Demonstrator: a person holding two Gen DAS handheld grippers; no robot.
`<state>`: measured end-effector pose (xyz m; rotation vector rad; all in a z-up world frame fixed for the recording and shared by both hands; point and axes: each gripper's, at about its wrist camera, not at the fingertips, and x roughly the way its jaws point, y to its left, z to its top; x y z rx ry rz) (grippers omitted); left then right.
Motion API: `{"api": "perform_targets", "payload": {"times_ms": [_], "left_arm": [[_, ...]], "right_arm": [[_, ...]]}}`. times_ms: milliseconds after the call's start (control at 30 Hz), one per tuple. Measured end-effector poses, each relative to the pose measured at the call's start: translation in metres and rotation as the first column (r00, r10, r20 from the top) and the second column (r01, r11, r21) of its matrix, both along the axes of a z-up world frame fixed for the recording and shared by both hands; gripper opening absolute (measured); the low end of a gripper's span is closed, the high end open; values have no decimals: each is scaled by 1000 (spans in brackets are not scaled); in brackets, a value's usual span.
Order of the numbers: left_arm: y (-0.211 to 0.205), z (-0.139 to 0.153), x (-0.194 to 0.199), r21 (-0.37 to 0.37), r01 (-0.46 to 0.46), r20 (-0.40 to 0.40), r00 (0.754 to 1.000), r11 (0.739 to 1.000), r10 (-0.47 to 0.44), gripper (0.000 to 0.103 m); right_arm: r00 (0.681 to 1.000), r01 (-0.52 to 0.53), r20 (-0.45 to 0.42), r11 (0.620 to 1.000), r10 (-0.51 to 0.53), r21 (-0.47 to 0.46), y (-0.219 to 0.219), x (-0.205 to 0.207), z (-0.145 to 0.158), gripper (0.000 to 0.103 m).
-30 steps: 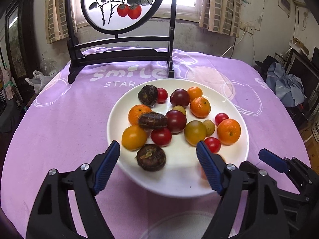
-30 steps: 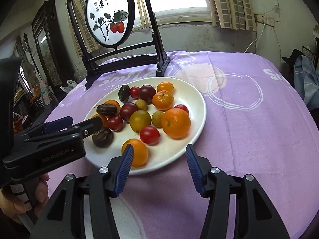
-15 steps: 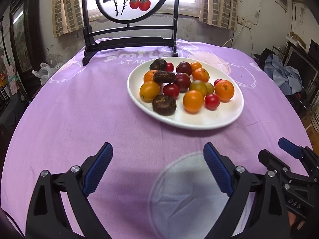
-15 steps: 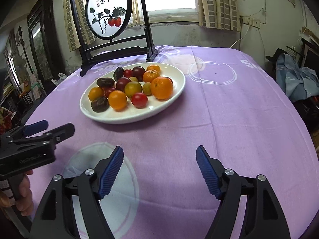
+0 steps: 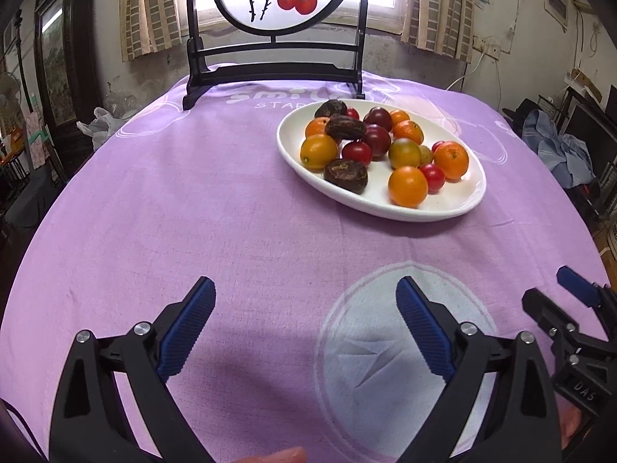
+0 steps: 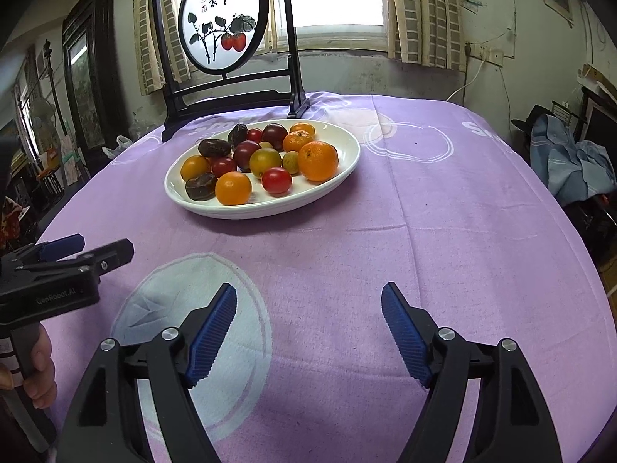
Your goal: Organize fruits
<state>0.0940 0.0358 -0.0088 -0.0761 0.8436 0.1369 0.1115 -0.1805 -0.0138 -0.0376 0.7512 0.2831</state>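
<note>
A white oval plate [image 5: 461, 189] [image 6: 254, 212] stands on the purple tablecloth and holds several fruits. Among them are an orange mandarin [image 5: 451, 160] [image 6: 318, 160], a yellow-orange tomato [image 5: 407, 186] [image 6: 233, 188], red cherry tomatoes [image 6: 276, 180], dark purple ones [image 5: 376, 139] and brown wrinkled fruits [image 5: 346, 171]. My left gripper [image 5: 304, 289] is open over bare cloth, well short of the plate, with nothing between its fingers. My right gripper [image 6: 308, 293] is also open and empty, near the table's front. Each gripper shows at the edge of the other's view: the right gripper [image 5: 549, 287] and the left gripper [image 6: 104, 245].
A round painted screen on a black stand [image 5: 273, 73] [image 6: 231, 96] rises at the back of the table, behind the plate. A white circle print [image 5: 405, 347] lies on the cloth below the grippers. Bundled clothes [image 6: 570, 166] sit off the table's right edge.
Both grippers have drawn back from the plate toward the near side of the table, and their jaws have spread wider. The yellow-orange tomato that was at the right gripper's fingers lies on the plate.
</note>
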Motion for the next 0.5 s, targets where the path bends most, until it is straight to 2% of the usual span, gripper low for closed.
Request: {"api": "perform_targets", "payload": {"times_ms": [333, 433, 500], "left_arm": [[-6, -10, -1, 15, 44, 2, 999, 999, -44, 92], [-7, -11, -1, 19, 47, 2, 999, 999, -47, 93], [-7, -13, 0, 24, 42, -2, 999, 999, -42, 93]], "right_arm": [[1000, -24, -13, 999, 24, -24, 5, -3, 0, 79], [999, -5, -35, 999, 3, -54, 5, -2, -4, 85], [999, -2, -54, 998, -1, -57, 5, 0, -7, 85]]}}
